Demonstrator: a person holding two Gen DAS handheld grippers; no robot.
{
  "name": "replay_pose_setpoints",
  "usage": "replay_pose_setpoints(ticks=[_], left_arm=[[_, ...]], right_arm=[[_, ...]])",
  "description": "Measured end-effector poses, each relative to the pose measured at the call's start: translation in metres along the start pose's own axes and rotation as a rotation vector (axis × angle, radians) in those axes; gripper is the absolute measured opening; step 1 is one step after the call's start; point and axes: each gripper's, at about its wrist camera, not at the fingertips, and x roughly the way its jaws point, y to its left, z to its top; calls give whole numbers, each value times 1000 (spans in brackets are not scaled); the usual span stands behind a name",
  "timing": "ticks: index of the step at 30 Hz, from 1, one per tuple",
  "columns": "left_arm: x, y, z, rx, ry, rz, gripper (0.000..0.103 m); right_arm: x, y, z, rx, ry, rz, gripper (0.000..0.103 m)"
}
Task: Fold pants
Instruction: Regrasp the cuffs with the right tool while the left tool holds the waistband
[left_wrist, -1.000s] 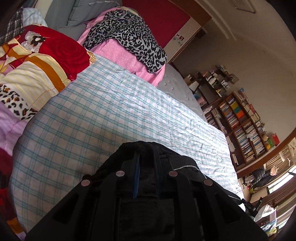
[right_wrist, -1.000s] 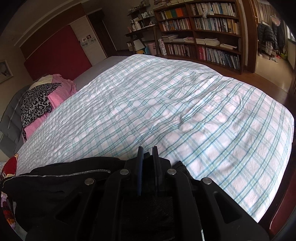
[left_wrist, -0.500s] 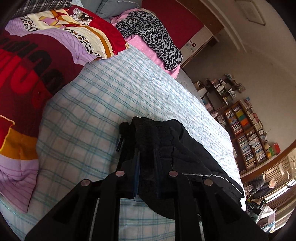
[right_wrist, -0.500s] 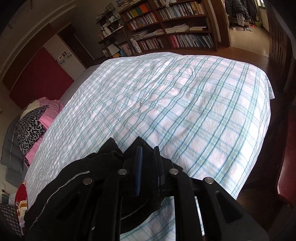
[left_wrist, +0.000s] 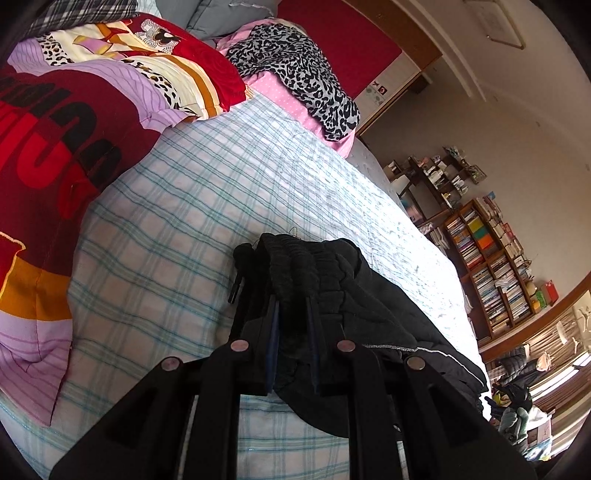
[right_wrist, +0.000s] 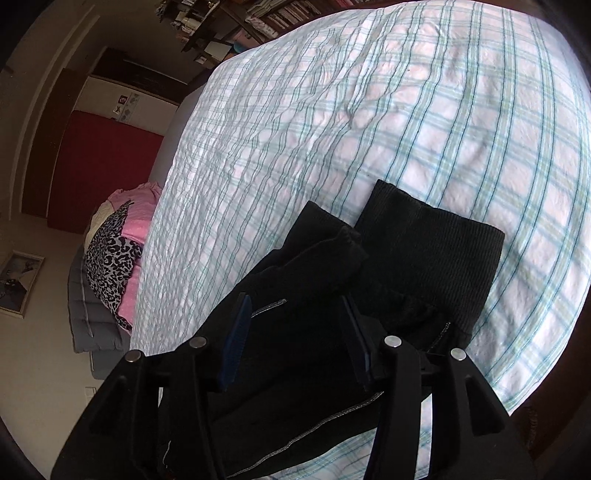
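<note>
**Pants on the bed, quilt and pillows behind**

The black fabric pants (left_wrist: 332, 291) lie on the checked cotton bedsheet (left_wrist: 177, 206), at its near edge. Left of them rests the red and purple patchwork quilt (left_wrist: 74, 122). Behind, at the bed's far end, the leopard-print cloth (left_wrist: 295, 70) drapes over the pink pillow (left_wrist: 291, 114). The wooden bookshelf (left_wrist: 487, 258) stands right of the bed.

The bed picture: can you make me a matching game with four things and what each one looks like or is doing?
Things:
1. pants
2. left hand-held gripper
3. right hand-held gripper
4. bedsheet

Descriptions:
A. open
B. black
C. checked
D. shut on cloth

Pairs: 1-B, 2-D, 3-A, 4-C
</note>
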Motion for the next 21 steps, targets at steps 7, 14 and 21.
replay_pose_setpoints(ticks=[7, 14, 21], left_arm=[[2, 14, -7, -9, -5, -24, 13], [6, 26, -14, -19, -4, -36, 14], [10, 33, -17, -26, -1, -35, 14]], right_arm=[[32, 15, 15, 97, 53, -84, 51], [48, 16, 24, 152, 97, -156, 51], [46, 31, 21, 29, 65, -212, 29]])
